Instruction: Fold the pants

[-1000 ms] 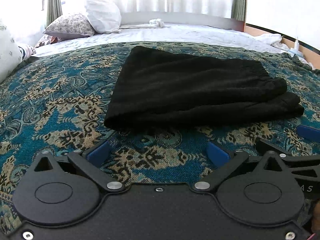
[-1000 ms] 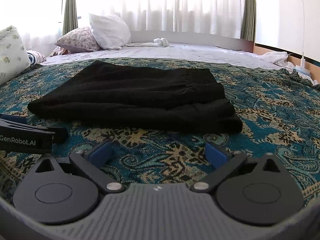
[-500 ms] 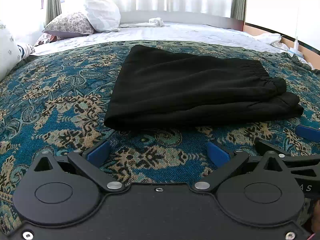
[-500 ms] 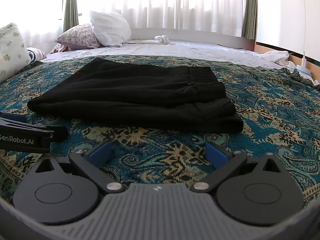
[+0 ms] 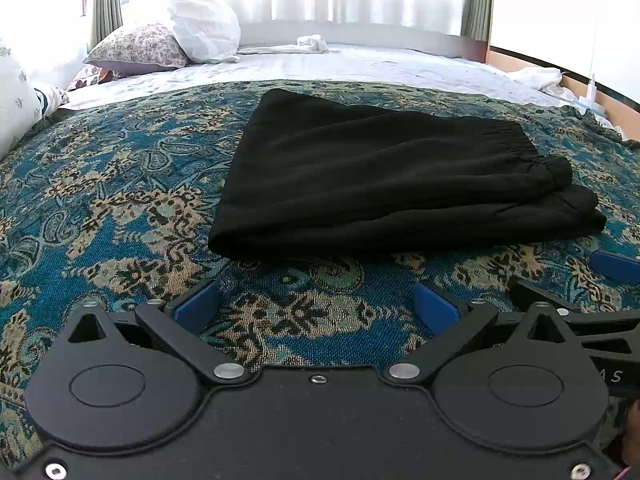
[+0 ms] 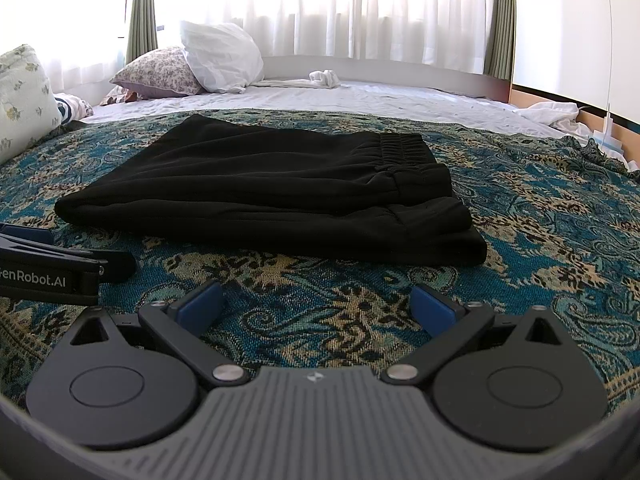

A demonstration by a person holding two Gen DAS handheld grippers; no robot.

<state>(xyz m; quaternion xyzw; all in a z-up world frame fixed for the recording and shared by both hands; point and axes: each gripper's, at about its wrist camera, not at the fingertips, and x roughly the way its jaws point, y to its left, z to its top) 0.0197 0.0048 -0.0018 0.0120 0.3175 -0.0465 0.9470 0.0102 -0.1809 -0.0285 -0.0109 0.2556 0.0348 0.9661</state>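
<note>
Black pants (image 5: 384, 176) (image 6: 272, 192) lie folded into a flat rectangle on the patterned blue bedspread (image 5: 100, 200) (image 6: 560, 248), elastic waistband to the right. My left gripper (image 5: 318, 306) stands open just short of the pants' near edge, nothing between its blue pads. My right gripper (image 6: 316, 304) is likewise open and empty, a little back from the pants. In the left wrist view the right gripper's fingers (image 5: 616, 266) show at the right edge. The right wrist view catches the left gripper's body (image 6: 52, 268) at the left.
White sheet (image 6: 360, 100) covers the bed beyond the bedspread. Floral and white pillows (image 6: 192, 64) lean at the back left, another pillow (image 6: 20, 92) at the far left. A small white cloth (image 6: 324, 78) lies by the headboard. Crumpled white fabric (image 6: 556, 114) sits at the right.
Both grippers have drifted slightly, with the view tilting down a little. The pants have not moved, and both grippers stay open.
</note>
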